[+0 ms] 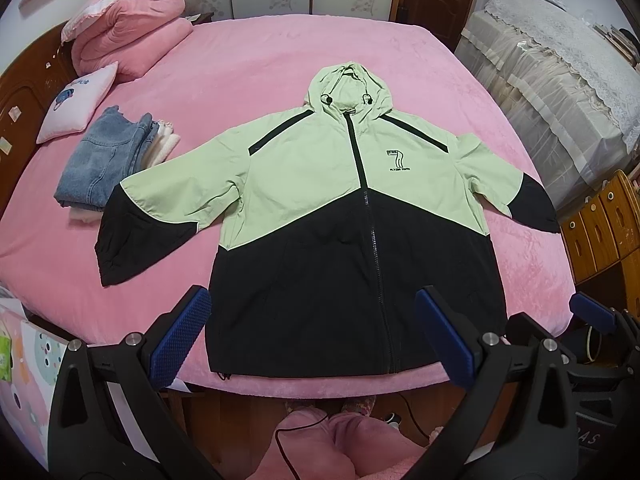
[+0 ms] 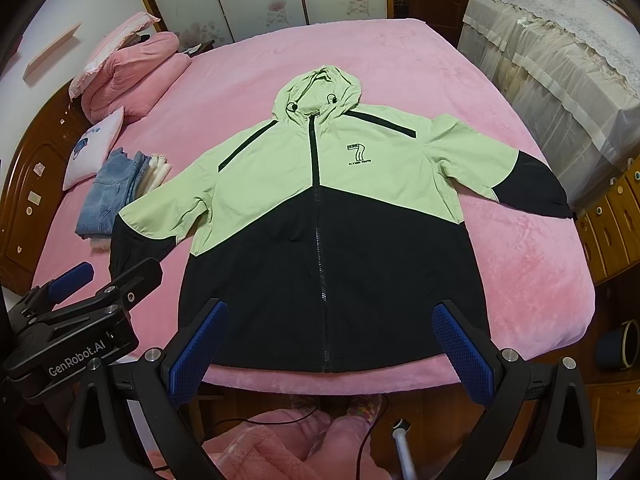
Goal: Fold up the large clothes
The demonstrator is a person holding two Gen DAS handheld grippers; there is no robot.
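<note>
Left wrist view: a green-and-black hooded jacket (image 1: 352, 216) is laid flat, zipped, face up on the pink bed (image 1: 240, 64), sleeves spread. A "7" logo (image 1: 395, 157) is printed on the chest; the line beneath cannot be read with certainty. The left tongs (image 1: 312, 332) are held open above the hem, empty. The right tongs (image 2: 328, 344) are likewise open and empty. "GenRobot.AI" (image 2: 76, 358) is read on the left unit. Folded jeans (image 1: 100, 164) lie near one sleeve.
</note>
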